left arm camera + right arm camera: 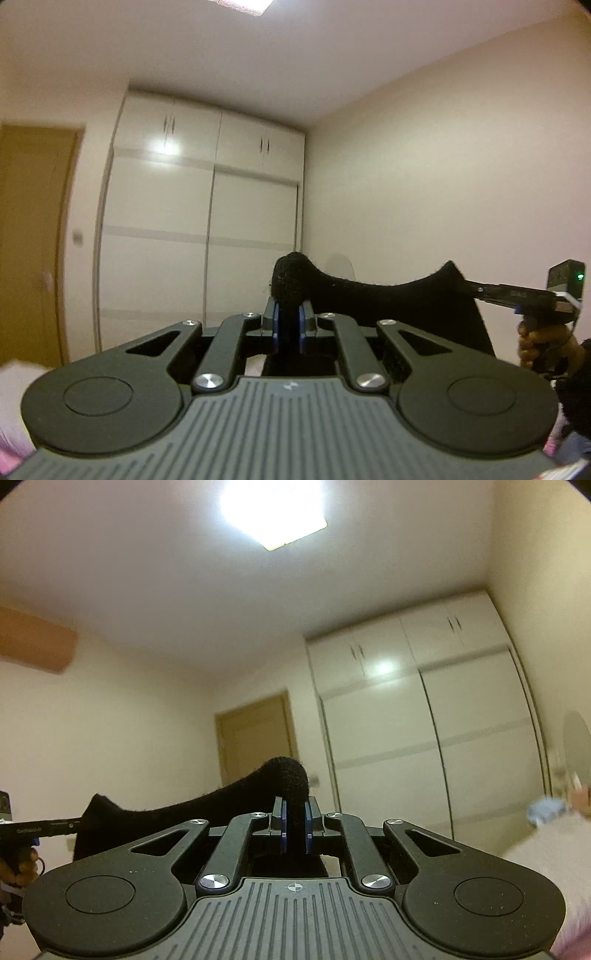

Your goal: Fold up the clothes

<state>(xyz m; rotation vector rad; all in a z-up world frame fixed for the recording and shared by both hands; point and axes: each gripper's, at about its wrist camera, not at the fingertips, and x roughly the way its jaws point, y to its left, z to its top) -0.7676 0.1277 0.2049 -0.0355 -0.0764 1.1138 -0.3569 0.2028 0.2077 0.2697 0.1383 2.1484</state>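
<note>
A black knitted garment is stretched in the air between both grippers. My left gripper is shut on one bunched corner of it, the cloth bulging above the blue pads. In the left wrist view the right gripper pinches the far corner at the right edge, held by a hand. In the right wrist view my right gripper is shut on a rounded wad of the black garment, which sags leftward to the left gripper. The lower part of the garment is hidden behind the gripper bodies.
White wardrobe doors and a wooden door stand ahead, with a bare wall to the right. A bright ceiling light is overhead. Pale pink bedding lies low at the left, and light bedding at the right.
</note>
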